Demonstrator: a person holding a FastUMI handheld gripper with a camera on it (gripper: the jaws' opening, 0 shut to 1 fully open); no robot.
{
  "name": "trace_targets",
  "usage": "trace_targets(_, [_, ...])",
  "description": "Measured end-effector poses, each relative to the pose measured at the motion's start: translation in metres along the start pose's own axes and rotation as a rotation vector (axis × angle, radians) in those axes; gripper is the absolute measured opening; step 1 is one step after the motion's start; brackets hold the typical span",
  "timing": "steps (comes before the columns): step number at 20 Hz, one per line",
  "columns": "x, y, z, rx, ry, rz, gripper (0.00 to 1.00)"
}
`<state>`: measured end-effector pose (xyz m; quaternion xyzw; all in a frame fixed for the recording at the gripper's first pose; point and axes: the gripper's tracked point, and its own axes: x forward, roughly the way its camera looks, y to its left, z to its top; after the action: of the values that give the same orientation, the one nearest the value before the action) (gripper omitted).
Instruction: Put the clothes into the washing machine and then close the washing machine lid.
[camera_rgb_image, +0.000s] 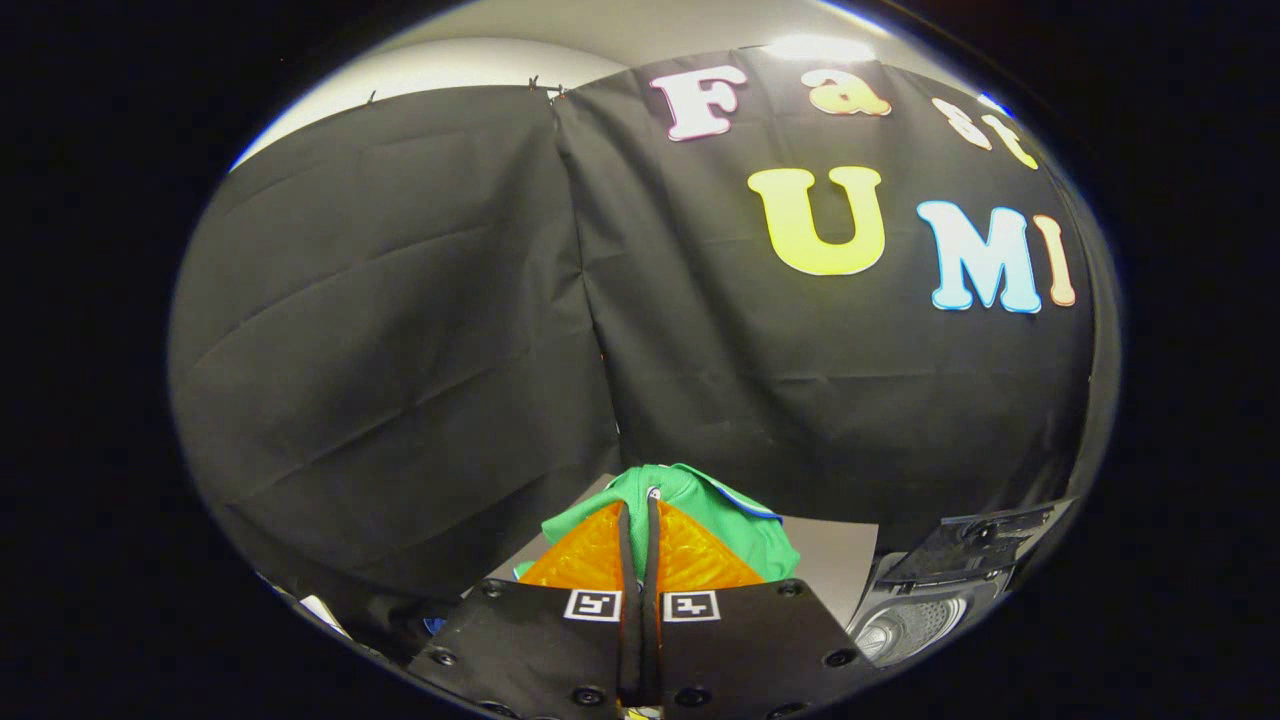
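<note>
Green cloth, a garment (740, 525) with a thin blue edge along one side, is bunched at the tips of the claw (639, 510). The two fingers (590, 555) stand pressed almost together, with only a narrow dark slit between them, and the cloth appears pinched in that slit, so the claw is clenched on the garment. The bundle swells out past the fingertips on the far side and spills to the right of them. Beneath it lies a pale grey tabletop (835, 560), and whether the cloth rests on that surface or hangs just above it cannot be told. To the right of the fingers, near and low, sits the washing machine (915, 620): its round metal drum shows through the open mouth, and its dark lid (975, 550) stands raised behind the opening, tilted back. Black cloth forming the booth's wall (400, 330) hangs behind everything, creased in long folds.
</note>
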<state>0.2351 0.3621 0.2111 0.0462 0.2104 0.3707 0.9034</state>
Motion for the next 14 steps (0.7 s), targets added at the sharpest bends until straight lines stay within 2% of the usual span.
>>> trace_targets(6, [-0.03, -0.025, 0.022, -0.008, -0.058, -0.034, 0.01])
trace_targets(14, [-0.083, -0.116, 0.03, 0.019, -0.097, -0.156, 0.01])
